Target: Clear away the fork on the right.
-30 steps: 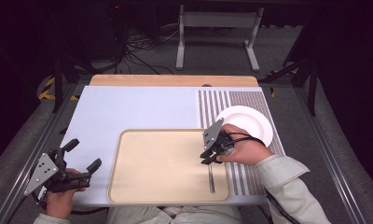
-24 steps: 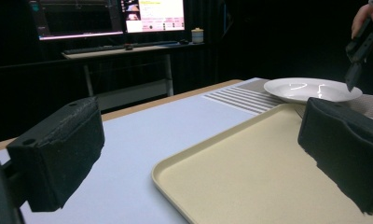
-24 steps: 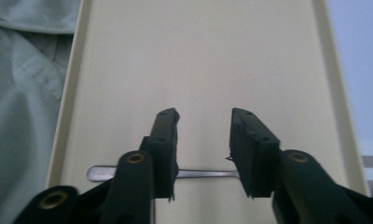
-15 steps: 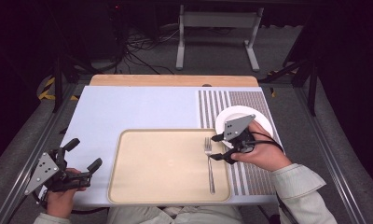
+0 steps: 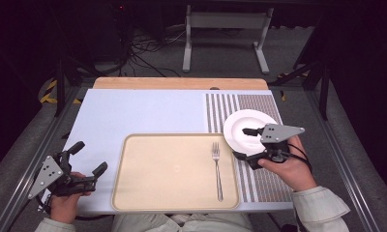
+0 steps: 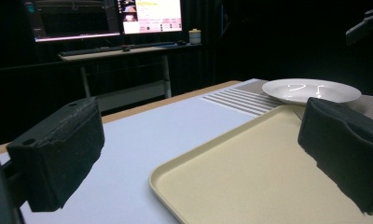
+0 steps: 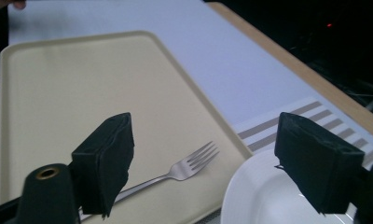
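White round ceramic plate (image 5: pixel 249 129) rests on the striped grey placemat (image 5: pixel 259 179) at the right of the tabletop (image 5: pixel 133 111), just beside the right edge of the beige rectangular plastic tray (image 5: pixel 172 171), with its near-left rim at or slightly over the tray's edge; which, cannot be told. The plate is empty and lies flat.

Right tongs (image 5: pixel 247 145) hover at the plate's near rim, jaws well apart and holding nothing. In the right gripper view one jaw stands over the plate's surface and the other over the tray, so the rim lies between them. This spacing suits a pinch on the rim, judged to be the step in hand; contact is not yet made.

Silver metal fork (image 5: pixel 216 169) lies on the right part of the tray, tines pointing to the far side, handle toward the near edge, parallel to the tray's right side. It is clear of both tongs. Its position leaves the tray's centre bare, which would suit setting the plate there.

Left tongs (image 5: pixel 87 162) are held at the near left corner of the tabletop, off the tray's left edge, jaws apart and empty. The left gripper view confirms open space between them. They appear parked, well apart from the work, leaving the right hand (image 5: pixel 288 169) free room.

Risk noted: a shallow rim grip may let the plate tilt or slip.
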### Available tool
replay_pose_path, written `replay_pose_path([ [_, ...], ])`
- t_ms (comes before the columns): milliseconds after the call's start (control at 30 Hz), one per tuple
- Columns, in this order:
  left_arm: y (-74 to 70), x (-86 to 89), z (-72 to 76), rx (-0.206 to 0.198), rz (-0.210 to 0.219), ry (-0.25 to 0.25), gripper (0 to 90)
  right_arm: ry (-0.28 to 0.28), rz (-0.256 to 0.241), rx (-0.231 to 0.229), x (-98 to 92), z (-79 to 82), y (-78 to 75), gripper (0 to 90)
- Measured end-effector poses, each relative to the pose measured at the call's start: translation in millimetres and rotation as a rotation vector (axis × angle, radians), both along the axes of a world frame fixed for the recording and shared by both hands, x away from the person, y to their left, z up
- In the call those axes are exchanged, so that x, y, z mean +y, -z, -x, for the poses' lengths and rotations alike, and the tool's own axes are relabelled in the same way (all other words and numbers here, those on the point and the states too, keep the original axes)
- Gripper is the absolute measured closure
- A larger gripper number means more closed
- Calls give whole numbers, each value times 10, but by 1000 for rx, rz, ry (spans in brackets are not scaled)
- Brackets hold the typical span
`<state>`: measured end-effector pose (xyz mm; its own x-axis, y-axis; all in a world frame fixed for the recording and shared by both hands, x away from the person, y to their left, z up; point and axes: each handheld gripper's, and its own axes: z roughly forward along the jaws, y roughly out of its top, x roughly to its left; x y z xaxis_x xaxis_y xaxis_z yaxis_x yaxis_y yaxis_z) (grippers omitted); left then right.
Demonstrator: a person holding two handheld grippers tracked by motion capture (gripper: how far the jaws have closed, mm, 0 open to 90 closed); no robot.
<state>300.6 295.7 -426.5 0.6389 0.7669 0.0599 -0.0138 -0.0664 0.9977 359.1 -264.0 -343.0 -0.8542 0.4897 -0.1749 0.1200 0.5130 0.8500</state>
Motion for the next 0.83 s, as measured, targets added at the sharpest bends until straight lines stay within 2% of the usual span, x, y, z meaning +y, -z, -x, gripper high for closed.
replay_pose_path([
  [67, 0, -5, -4, 2, 1, 1, 11, 60, -48, -27, -115, 54, 27, 156],
  [133, -1, -8, -6, 1, 1, -2, 11, 95, -75, -55, -204, 93, 57, 135],
  [200, -1, -8, -7, 2, 0, -3, 11, 131, -114, -53, -303, 124, 115, 103],
  [267, -6, -1, -5, -3, 1, -5, 11, 166, -139, -76, -396, 148, 185, 88],
  [300, -6, -1, -5, -3, 1, -5, 11, 166, -139, -76, -396, 148, 185, 88],
  [333, -9, 4, -1, -5, 3, -9, 9, 206, -189, -92, -506, 178, 276, 69],
  [367, -12, 7, 0, -8, 2, -11, 9, 206, -189, -92, -506, 178, 276, 69],
  [467, -18, 16, 5, -12, 2, -14, 9, 252, -247, -125, -623, 236, 391, 59],
  [533, -15, 18, 2, -10, 0, -14, 9, 284, -260, -167, -687, 269, 462, 58],
  [567, -12, 14, 1, -11, 2, -17, 9, 292, -267, -174, -711, 284, 504, 58],
  [667, -8, 3, 1, -14, -4, -23, 8, 316, -315, -170, -785, 314, 660, 58],
  [700, -7, -3, 1, -17, -8, -31, 6, 330, -350, -159, -817, 312, 732, 55],
  [733, -7, -7, 2, -19, -13, -35, 3, 345, -366, -144, -839, 302, 787, 46],
  [833, -7, -12, 4, -29, -20, -41, 1, 367, -325, -135, -886, 264, 879, 44],
])
